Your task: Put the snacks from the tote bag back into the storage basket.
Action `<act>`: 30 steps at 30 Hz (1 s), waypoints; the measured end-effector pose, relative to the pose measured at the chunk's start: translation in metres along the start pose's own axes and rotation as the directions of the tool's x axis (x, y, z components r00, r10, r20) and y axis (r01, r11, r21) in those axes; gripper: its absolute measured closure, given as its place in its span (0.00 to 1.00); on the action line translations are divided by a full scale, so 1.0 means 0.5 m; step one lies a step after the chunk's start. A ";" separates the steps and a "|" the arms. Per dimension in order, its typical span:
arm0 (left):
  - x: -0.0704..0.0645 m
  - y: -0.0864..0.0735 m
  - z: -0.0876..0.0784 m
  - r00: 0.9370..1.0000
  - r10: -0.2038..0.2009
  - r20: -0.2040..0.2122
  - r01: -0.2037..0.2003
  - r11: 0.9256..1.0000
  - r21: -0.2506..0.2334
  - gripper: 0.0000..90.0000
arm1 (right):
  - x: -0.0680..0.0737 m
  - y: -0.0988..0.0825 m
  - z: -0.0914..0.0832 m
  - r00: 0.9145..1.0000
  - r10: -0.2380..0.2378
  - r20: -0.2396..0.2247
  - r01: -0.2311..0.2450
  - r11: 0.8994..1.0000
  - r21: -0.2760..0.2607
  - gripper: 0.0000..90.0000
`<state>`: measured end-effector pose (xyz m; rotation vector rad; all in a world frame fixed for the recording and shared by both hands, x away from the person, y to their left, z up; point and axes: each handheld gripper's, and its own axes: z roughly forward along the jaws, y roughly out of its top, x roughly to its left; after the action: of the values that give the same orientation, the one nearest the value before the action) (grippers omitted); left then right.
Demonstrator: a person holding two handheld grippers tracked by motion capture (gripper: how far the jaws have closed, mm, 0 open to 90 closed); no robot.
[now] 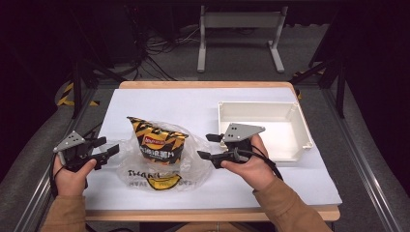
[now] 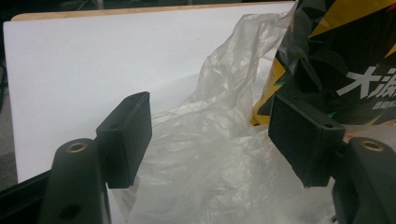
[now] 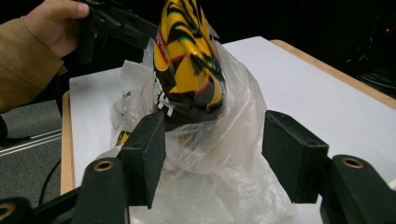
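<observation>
Bag (image 1: 159,162): a clear plastic bag is seen crumpled on the white sheet (image 1: 159,104) near the table's front edge, between the two grippers; dark lettering and a yellow mark are seen through its front part.
Snack pack (image 1: 157,140): a yellow-and-black pack is stood upright inside the bag, its top sticking out above the plastic; in the right gripper view (image 3: 189,56) it is wrapped around its lower half by the film.
Left gripper (image 1: 104,150): held at the bag's left side, jaws parted; in its own view the pads (image 2: 128,135) are set well apart, with loose plastic (image 2: 210,154) lying between them but pressed by neither pad. Nothing is gripped.
Right gripper (image 1: 208,146): held at the bag's right side, jaws parted; in its own view the pads (image 3: 149,149) are spread either side of the bag (image 3: 215,154), and no contact with the film can be made out. Nothing is gripped.
Bin (image 1: 302,128): a white open box is placed on the sheet to the right, beyond the right hand (image 1: 249,166), well apart from the bag.
</observation>
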<state>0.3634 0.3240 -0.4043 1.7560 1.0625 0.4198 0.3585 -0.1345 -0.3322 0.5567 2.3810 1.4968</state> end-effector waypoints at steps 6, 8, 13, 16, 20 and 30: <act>-0.003 0.002 -0.002 1.000 -0.019 -0.002 0.019 1.000 0.007 0.34 | -0.011 0.027 -0.001 1.000 -0.021 -0.014 0.020 1.000 -0.019 0.43; -0.003 0.002 -0.002 1.000 -0.020 0.002 0.020 1.000 0.007 0.34 | -0.013 0.030 0.000 0.999 -0.030 -0.016 0.029 0.999 -0.030 0.43; -0.004 0.004 -0.005 1.000 -0.017 0.018 0.017 1.000 -0.007 0.34 | -0.027 0.050 0.005 0.998 -0.028 -0.057 0.025 0.998 -0.050 0.42; -0.005 0.003 -0.006 1.000 -0.024 0.005 0.024 1.000 -0.004 0.34 | -0.030 0.060 0.010 0.998 -0.010 -0.055 0.007 0.998 -0.056 0.40; -0.003 0.002 -0.005 0.999 -0.037 -0.008 0.037 0.999 0.004 0.34 | -0.029 0.067 0.027 0.997 0.010 -0.070 -0.014 0.998 -0.066 0.37; -0.007 0.003 -0.001 1.000 -0.028 0.007 0.028 1.000 0.002 0.34 | -0.016 0.075 0.090 0.992 0.021 -0.126 -0.026 0.999 -0.038 0.33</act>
<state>0.3616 0.3213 -0.4022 1.7410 1.0810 0.3952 0.3913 -0.0877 -0.3175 0.4966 2.4402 1.6309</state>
